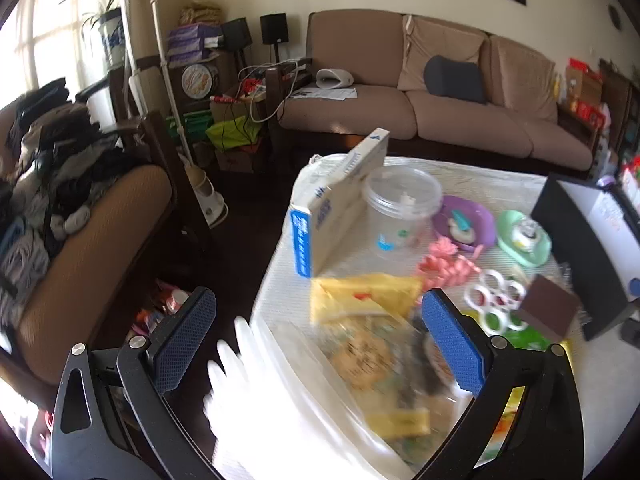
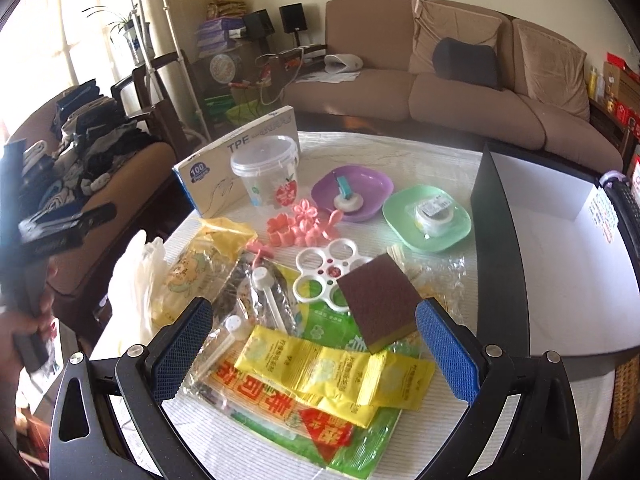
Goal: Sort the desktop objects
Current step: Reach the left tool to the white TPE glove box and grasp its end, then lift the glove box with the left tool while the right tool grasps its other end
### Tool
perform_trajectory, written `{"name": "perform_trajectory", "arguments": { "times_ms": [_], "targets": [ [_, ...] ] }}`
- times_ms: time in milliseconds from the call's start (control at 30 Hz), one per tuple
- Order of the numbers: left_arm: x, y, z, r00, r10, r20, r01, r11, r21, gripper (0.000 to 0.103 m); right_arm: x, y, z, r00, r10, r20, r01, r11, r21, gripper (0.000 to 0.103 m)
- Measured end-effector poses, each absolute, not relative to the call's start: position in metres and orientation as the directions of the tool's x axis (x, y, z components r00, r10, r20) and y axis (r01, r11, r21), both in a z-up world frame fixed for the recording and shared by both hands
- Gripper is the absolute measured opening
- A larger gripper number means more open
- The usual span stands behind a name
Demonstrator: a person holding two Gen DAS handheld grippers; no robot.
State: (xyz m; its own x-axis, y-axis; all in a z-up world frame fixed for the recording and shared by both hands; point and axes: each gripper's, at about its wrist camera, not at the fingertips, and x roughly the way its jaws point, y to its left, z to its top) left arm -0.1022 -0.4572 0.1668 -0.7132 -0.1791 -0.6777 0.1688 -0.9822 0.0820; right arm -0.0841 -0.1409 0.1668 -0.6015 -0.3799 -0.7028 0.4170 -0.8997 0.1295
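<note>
- The table (image 2: 440,152) has a white striped cloth, and lots of little things lie on it
- A big black box (image 2: 500,248) with a white inside sits at the right edge of the table
- A flat glove box (image 2: 224,168) stands up at the far left of the table, and a clear tub (image 2: 266,172) touches its front
- A purple dish (image 2: 360,188) and a green dish (image 2: 428,216) sit side by side between the tub and the black box
- A brown sponge (image 2: 380,300) leans tilted near the black box, with a white ring tray (image 2: 328,272) just beside it
- Yellow packets (image 2: 332,368) lie at the near edge of the table
- The right gripper (image 2: 316,344) hangs over the yellow packets with its jaws wide apart and nothing in them
- The left gripper (image 1: 320,340) is over the left near corner of the table, jaws wide apart, holding nothing, with a blurry snack bag (image 1: 360,360) under it
</note>
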Motion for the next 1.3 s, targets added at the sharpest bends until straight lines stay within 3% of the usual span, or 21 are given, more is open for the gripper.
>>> {"name": "perform_trajectory", "arguments": {
  "times_ms": [100,267,467,600,800,833,900,933,1300],
  "targets": [
    [-0.130,-0.477,0.154,-0.691,-0.223,-0.687,0.196,-0.973,0.119,0.103,-0.087,-0.139,0.167,-0.612,-0.390,-0.687,0.443,-0.890,0.111,0.103],
    [-0.175,-0.498,0.125,-0.676,-0.163,-0.719,0.169,-0.984,0.064,0.103,-0.095,-0.132,0.158,-0.599,-0.411,-0.687,0.454,-0.881,0.131,0.103],
    [-0.223,-0.500,0.100,-0.659,-0.144,-0.739,0.106,-0.990,0.097,0.101,-0.092,-0.128,0.145,-0.568,-0.442,-0.694,0.489,-0.860,0.148,0.103],
    [-0.248,-0.500,0.082,-0.628,-0.131,-0.767,0.071,-0.991,0.111,0.094,-0.085,-0.131,0.141,-0.553,-0.435,-0.710,0.525,-0.844,0.108,0.103],
    [-0.274,-0.503,0.064,-0.560,-0.107,-0.821,0.083,-0.994,0.073,0.091,-0.080,-0.133,0.133,-0.529,-0.444,-0.724,0.550,-0.829,0.107,0.103],
    [-0.277,-0.504,0.061,-0.552,-0.090,-0.829,0.073,-0.996,0.059,0.086,-0.079,-0.133,0.131,-0.525,-0.440,-0.728,0.552,-0.828,0.103,0.103],
    [-0.283,-0.506,0.057,-0.532,-0.056,-0.845,0.063,-0.998,0.026,0.041,-0.075,-0.132,0.128,-0.521,-0.436,-0.734,0.555,-0.826,0.097,0.103],
    [-0.285,-0.509,0.054,-0.520,-0.024,-0.854,0.061,-0.998,-0.009,0.033,-0.074,-0.131,0.127,-0.519,-0.435,-0.736,0.555,-0.826,0.096,0.103],
    [-0.273,-0.525,0.094,-0.600,0.079,-0.796,0.108,-0.978,-0.178,0.022,-0.068,-0.120,0.117,-0.509,-0.406,-0.759,0.527,-0.844,0.098,0.103]
  ]
}}
